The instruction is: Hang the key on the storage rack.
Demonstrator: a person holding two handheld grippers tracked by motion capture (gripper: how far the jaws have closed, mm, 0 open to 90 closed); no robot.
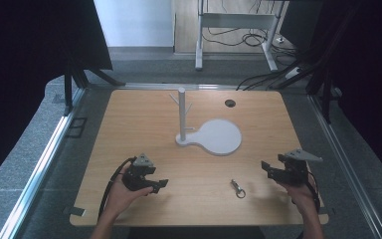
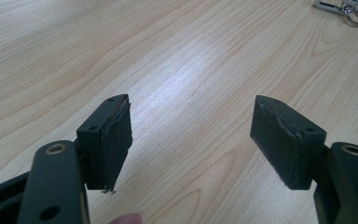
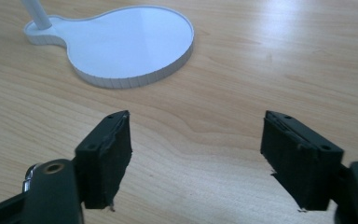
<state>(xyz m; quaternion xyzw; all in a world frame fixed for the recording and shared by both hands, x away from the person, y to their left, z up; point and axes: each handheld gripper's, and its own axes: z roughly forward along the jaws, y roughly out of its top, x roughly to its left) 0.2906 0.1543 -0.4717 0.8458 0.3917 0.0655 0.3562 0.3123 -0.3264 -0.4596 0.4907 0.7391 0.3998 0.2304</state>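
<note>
Both jaws spread wide and holding nothing, the left hand-held gripper [image 1: 154,185] and right hand-held gripper [image 1: 270,169] flank a metal key clip [image 1: 238,188] lying near-centre on the tabletop [image 1: 129,124]; picking it up likely comes next, perhaps for the white peg stand [image 1: 183,115].

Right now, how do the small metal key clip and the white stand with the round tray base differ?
The small metal key clip lies flat near the wooden table's front edge; the white stand with the round tray base sits mid-table with an upright branched post. The clip is shiny metal and tiny; the stand is matte white and far larger. The clip lies between the two grippers; the stand is beyond them. Both rest untouched on the table.
</note>
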